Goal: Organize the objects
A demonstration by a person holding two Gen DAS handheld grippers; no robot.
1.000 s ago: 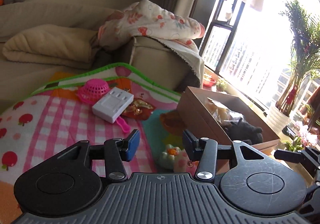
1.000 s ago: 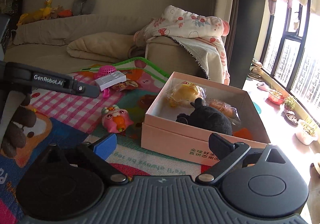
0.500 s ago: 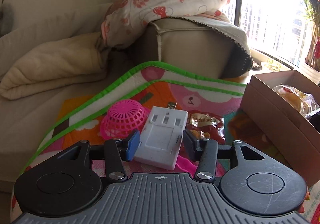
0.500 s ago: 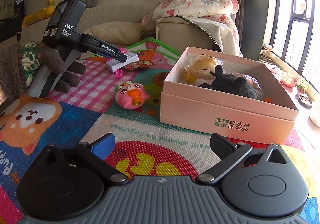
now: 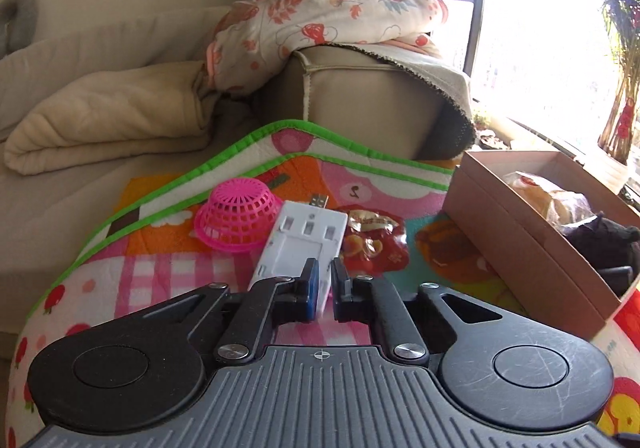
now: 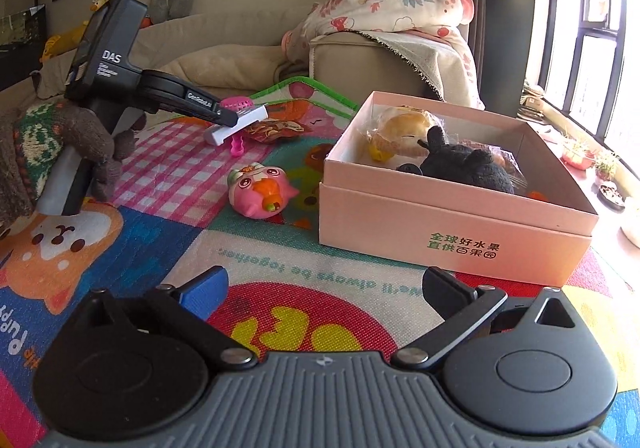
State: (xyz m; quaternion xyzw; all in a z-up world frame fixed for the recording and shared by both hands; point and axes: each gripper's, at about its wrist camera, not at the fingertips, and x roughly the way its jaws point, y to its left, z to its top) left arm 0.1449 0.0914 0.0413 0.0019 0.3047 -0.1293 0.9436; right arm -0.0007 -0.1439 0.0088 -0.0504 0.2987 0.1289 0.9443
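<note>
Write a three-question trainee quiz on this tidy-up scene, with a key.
1. True or false: the left gripper is shut on the white device.
2. Which toy lies on the mat nearest the pink box? A) pink basket B) pink owl toy C) red snack packet
3. Fill in: the right gripper is ____.

Key: 1 true; 2 B; 3 open.
</note>
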